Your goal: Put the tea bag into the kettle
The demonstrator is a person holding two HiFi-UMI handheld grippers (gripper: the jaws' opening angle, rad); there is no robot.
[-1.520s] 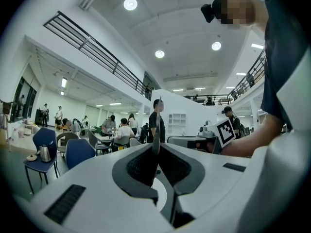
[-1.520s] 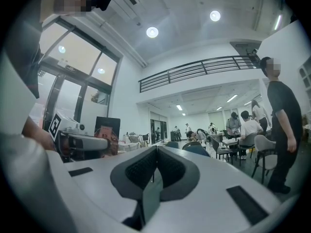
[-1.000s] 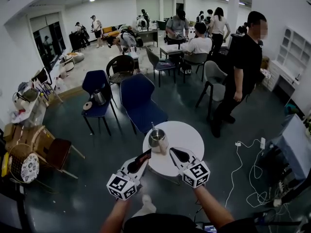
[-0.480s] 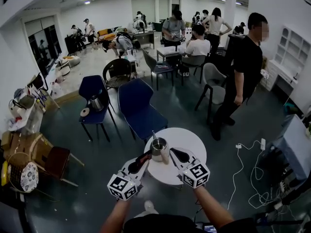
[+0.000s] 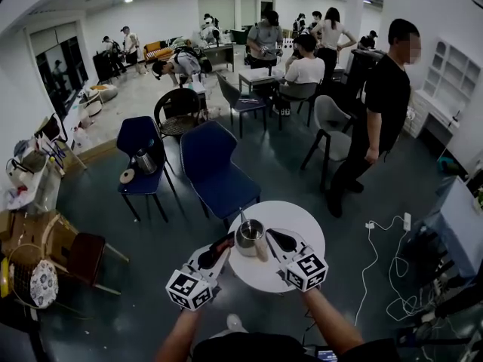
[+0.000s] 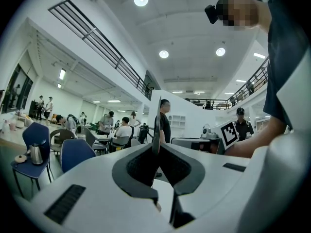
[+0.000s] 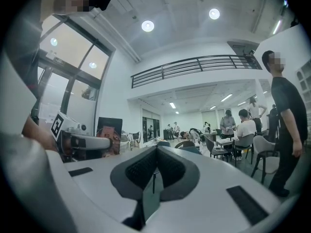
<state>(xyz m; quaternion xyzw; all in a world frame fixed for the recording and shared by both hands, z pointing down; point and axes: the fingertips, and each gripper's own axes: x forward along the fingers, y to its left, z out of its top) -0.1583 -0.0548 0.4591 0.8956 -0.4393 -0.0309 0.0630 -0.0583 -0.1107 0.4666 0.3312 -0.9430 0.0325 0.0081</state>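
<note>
— Nearest first: the left gripper (image 5: 229,240)?
— Clenched. Pinches the tea bag (image 6: 156,123) between the jaw tips. Seen edge-on in the left gripper view, just a thin sliver standing upright above the pads. Shows in the head view as a reddish-brown strip at the tips.
— And the right gripper (image 5: 271,237)?
— Clenched too, tip against tip. Grips nothing that can be made out. Only a thin dark line in the hollow between the pads, too fine to name.
— Pointing where?
— Level, both of them, tips angled in toward the kettle (image 5: 248,236). Flank it left and right, close by; cannot tell whether touching.
— The kettle itself?
— Stands upright on the near-left part of the round white table (image 5: 294,211). Metal, open at the top. Has a small pale thing (image 5: 261,249) just beside it on the right, too small to name.
— Beyond the table?
— A blue chair (image 5: 219,173) just behind. Further left, a second blue chair (image 5: 140,136) carrying a second kettle (image 5: 143,162) with a round lid (image 5: 127,176) beside it. Off to the right, a white cable (image 5: 377,251) looping over the dark floor.
— Farthest?
— A person in black (image 5: 385,96) standing at the right — then more people (image 5: 306,70), seated and standing round desks at the back of the hall.
</note>
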